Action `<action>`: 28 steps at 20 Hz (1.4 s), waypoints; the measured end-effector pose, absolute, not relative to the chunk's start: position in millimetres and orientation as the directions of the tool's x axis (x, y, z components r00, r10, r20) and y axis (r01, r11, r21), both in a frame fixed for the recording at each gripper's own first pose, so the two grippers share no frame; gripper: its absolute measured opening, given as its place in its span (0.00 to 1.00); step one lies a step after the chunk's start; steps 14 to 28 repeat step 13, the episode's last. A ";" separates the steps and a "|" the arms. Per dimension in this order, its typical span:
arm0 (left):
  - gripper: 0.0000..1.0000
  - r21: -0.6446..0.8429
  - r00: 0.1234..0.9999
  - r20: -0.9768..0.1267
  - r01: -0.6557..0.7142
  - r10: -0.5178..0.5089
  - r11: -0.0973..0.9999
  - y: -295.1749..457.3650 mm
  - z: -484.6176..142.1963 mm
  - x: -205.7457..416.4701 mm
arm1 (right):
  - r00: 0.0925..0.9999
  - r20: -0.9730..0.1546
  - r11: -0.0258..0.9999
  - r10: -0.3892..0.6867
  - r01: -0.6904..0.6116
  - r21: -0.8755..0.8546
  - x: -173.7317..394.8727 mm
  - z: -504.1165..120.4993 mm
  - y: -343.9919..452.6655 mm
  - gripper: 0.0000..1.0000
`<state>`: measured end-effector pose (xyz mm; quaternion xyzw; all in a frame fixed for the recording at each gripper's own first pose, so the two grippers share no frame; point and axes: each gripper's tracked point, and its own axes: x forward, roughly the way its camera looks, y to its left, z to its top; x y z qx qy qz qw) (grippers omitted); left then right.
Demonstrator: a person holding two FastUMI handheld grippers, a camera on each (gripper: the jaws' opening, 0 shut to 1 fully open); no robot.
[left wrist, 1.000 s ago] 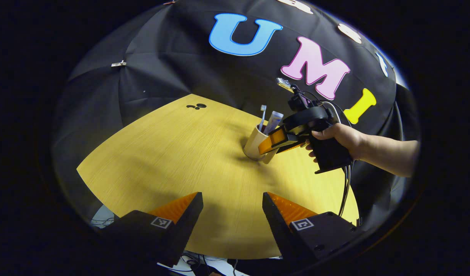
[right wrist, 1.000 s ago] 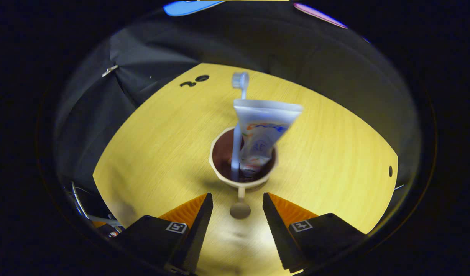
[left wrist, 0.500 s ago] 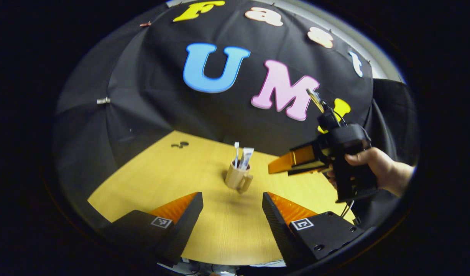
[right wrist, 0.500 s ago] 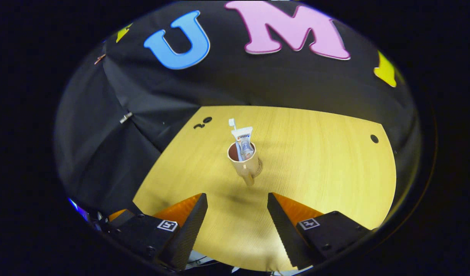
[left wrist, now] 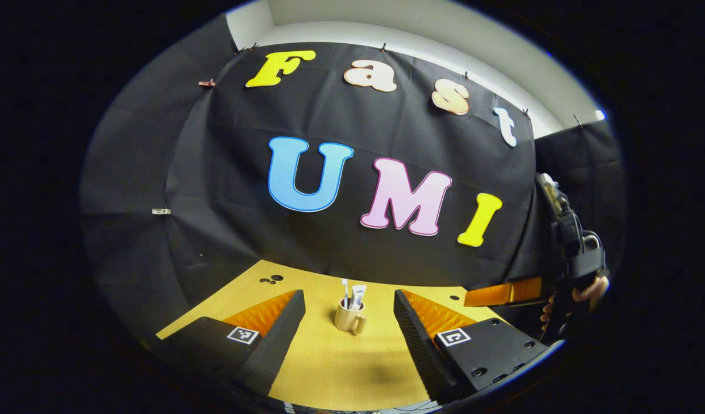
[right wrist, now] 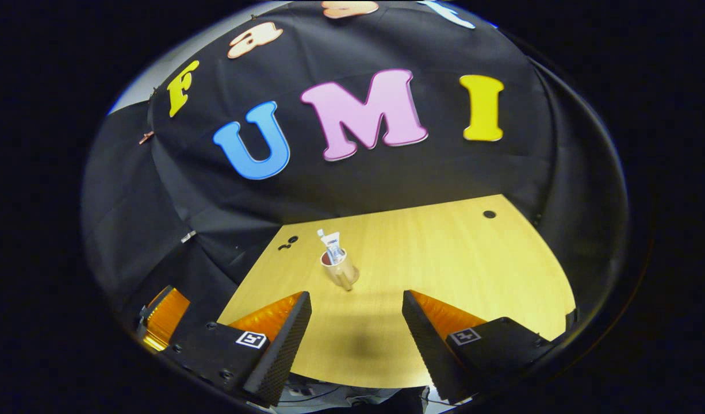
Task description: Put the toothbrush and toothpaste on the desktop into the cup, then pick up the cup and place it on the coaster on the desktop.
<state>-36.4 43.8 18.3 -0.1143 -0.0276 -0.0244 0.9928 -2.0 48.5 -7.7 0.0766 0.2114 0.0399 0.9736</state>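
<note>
**Cup loaded and standing alone, both grippers clear of it**

A beige cup (left wrist: 348, 317) stands upright on the wooden tabletop (left wrist: 341, 368), toward the far side near the black cloth wall (left wrist: 329, 241). In the right gripper view the same cup (right wrist: 339, 269) sits left of the tabletop's (right wrist: 456, 259) middle, its handle turned toward the camera. Inside it stand the toothbrush (left wrist: 345, 290) and the toothpaste (left wrist: 358, 294) tube, both leaning slightly and rising above the rim. The right gripper view shows the toothpaste (right wrist: 332, 246) with the toothbrush (right wrist: 322, 235) head just behind its top edge. The coaster cannot be made out under the cup at this distance.

The left gripper (left wrist: 349, 322) hangs well back from the cup with its jaws wide apart and nothing between them; the cup appears in the gap between the fingers only because it is far beyond them. The right gripper (right wrist: 356, 325) is likewise held well away, jaws spread, gripping nothing.

In the left gripper view the right gripper (left wrist: 505, 293) also appears at the right edge, its fingers pointing inward above the tabletop's far corner, held by a hand (left wrist: 582, 294) wrapped around its dark handle. In the right gripper view a part of the left gripper (right wrist: 163, 319) shows at the lower left.

A few small dark holes (right wrist: 288, 242) mark the tabletop near the cloth behind the cup, and another hole (right wrist: 489, 214) lies at the far right.
</note>
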 end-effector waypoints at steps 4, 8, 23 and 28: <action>0.97 -0.189 0.992 0.079 0.110 -0.097 0.976 32.6 18.7 -46.9 | 0.972 -0.237 0.998 -0.011 0.025 0.058 -36.9 19.5 18.6 0.98; 0.97 -0.189 0.990 0.064 0.133 -0.123 0.973 19.4 17.0 -47.4 | 0.985 -0.165 0.999 -0.043 0.041 -0.016 -64.8 27.2 9.9 0.98; 0.97 -0.199 0.996 0.050 0.085 -0.076 0.976 1.3 16.5 -46.7 | 0.993 -0.105 0.996 -0.061 0.054 -0.068 -76.6 34.6 7.7 0.97; 0.97 -0.199 0.996 0.050 0.085 -0.076 0.976 1.3 16.5 -46.7 | 0.993 -0.105 0.996 -0.061 0.054 -0.068 -76.6 34.6 7.7 0.97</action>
